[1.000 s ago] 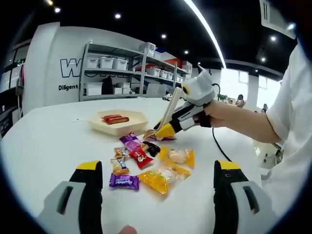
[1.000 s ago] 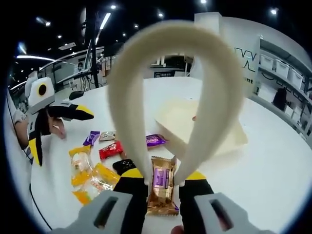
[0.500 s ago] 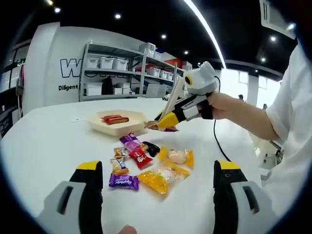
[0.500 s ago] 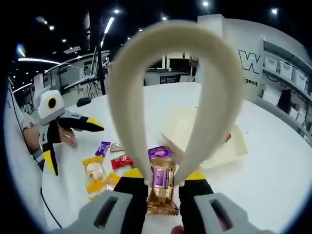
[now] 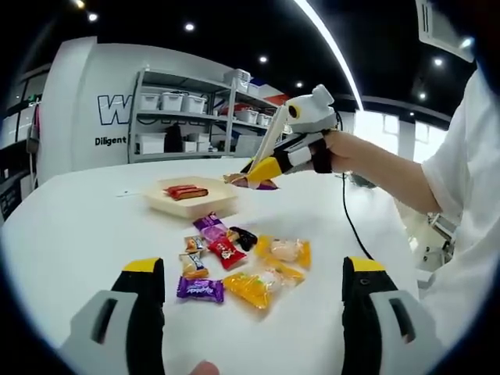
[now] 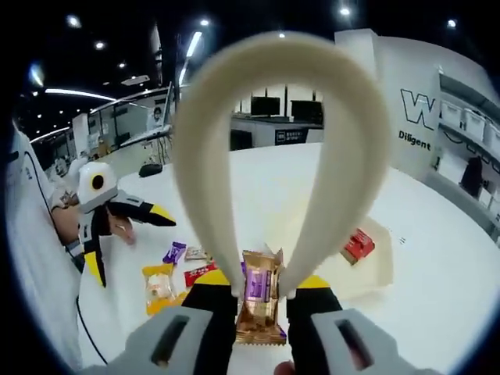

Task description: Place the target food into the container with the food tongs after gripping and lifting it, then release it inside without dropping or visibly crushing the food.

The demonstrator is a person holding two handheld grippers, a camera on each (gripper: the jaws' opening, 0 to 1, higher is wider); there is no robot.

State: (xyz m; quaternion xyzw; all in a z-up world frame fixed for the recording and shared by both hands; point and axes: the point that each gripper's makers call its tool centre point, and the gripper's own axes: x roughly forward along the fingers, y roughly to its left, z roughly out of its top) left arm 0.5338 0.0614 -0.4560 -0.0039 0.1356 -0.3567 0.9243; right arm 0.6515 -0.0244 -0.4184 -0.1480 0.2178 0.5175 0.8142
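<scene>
Fingers point(image 6: 301, 285) clamp tongs point(image 6: 273, 141) pinching a gold snack point(image 6: 260, 301); left gripper view shows tray point(image 5: 195, 205).

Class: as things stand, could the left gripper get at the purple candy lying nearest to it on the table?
Probably yes. The left gripper is open, holds nothing, and the purple candy lies just ahead of it with bare table between.

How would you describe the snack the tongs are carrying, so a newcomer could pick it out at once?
Start at the white table, with its shallow beige tray and a cluster of wrapped snacks in front. Above the tray's near corner, the right tool squeezes looped cream tongs. Their tips pinch a gold-wrapped snack with a purple label, the one snack held off the table.
</scene>
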